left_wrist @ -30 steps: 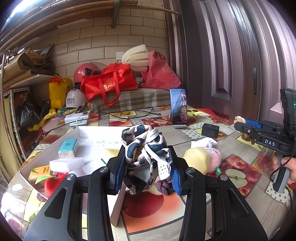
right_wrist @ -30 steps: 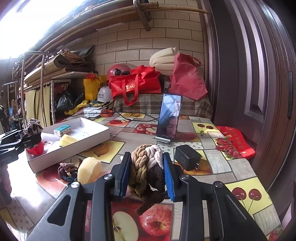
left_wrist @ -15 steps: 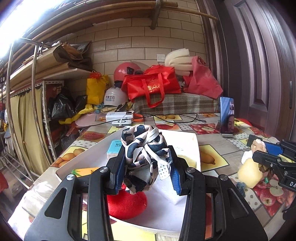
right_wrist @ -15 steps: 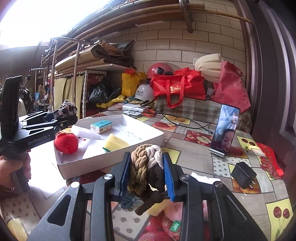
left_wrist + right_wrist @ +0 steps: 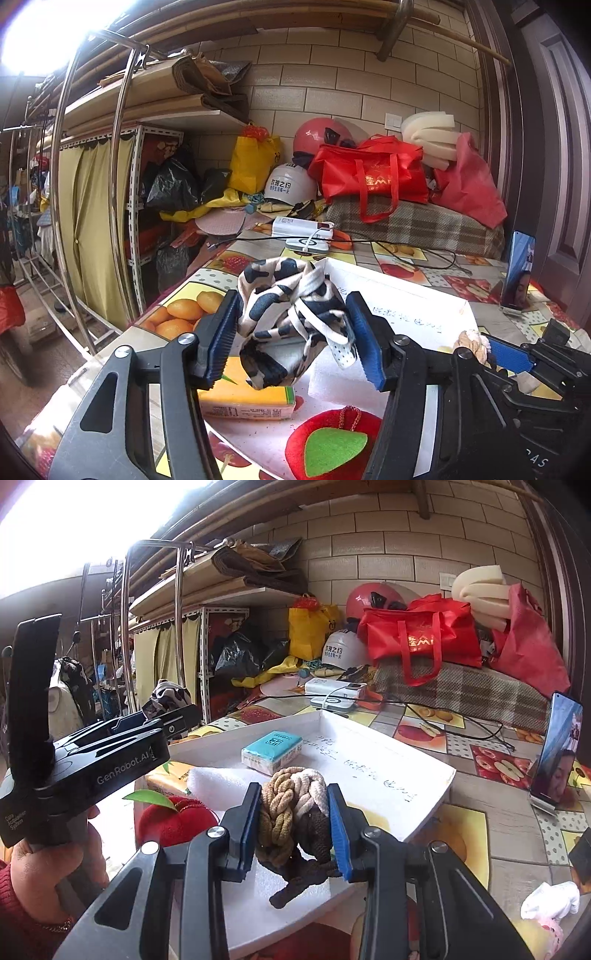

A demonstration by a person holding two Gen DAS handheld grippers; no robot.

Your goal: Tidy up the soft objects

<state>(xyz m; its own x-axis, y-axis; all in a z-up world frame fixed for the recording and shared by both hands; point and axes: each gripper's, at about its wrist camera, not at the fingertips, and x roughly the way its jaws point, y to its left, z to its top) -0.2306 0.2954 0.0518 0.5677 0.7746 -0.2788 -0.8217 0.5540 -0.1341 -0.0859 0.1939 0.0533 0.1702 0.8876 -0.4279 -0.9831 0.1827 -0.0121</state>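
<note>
Both tongs are loaded and hanging over the white tray (image 5: 424, 794) on the fruit-patterned worktop (image 5: 491, 834). The left tongs (image 5: 291, 343) are pinching a bunched black-and-cream patterned cloth (image 5: 291, 317) between blue pads, up above the tray's near corner, where an orange-and-yellow box (image 5: 245, 397), a white foam piece (image 5: 332, 376) and a red plush apple (image 5: 332, 443) lie. The right tongs (image 5: 293, 829) are clamped on a braided rope knot (image 5: 291, 812) in tan, cream and dark brown, its dark tail dangling just over the tray's near edge. Inside the tray, a teal tissue pack (image 5: 271, 751) sits farther back. A phone (image 5: 557, 749) stands propped upright on the worktop, off to the right.
</note>
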